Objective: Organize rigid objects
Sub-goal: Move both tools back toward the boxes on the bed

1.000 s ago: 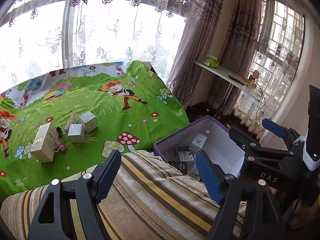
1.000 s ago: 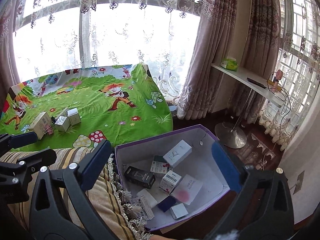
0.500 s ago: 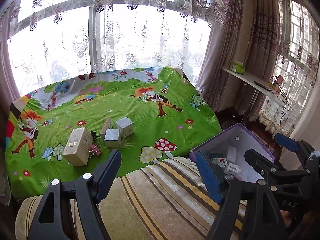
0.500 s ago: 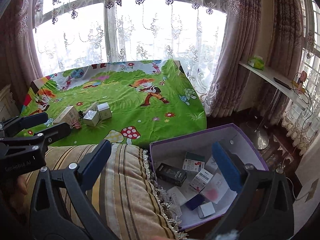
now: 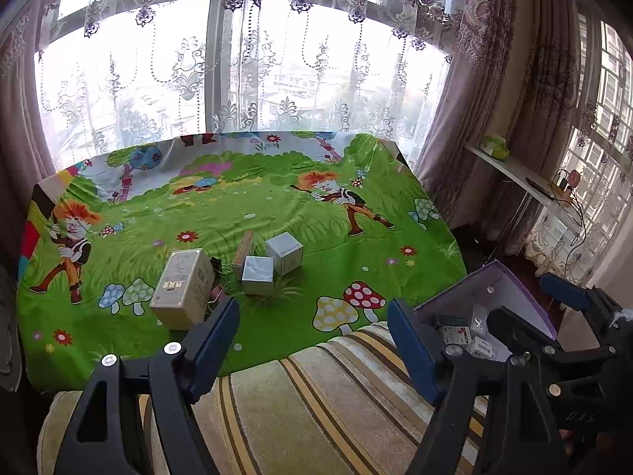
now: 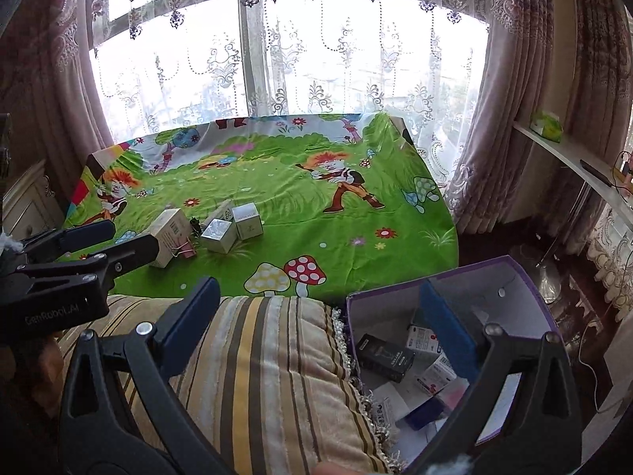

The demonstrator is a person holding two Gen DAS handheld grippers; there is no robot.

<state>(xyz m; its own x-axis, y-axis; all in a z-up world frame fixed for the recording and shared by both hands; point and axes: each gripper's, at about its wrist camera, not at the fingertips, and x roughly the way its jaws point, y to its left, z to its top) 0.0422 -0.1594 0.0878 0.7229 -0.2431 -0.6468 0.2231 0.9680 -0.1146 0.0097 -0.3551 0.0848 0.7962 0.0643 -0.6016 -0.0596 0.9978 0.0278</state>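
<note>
Cardboard cartons sit clustered on glossy cartoon-print tablecloth [image 5: 277,206]: tall beige carton [image 5: 182,287], silver cube [image 5: 258,275], white cube [image 5: 285,253]. Nearer than the cloth lies a plush striped cushion [image 5: 316,403]; to the cushion's right, a purple-walled storage box [image 6: 467,289] holds a black carton [image 6: 383,356] and several white printed packets. Left gripper [image 5: 312,340] and right gripper [image 6: 316,316] both hang over the cushion, jaws spread, nothing between them.
</note>
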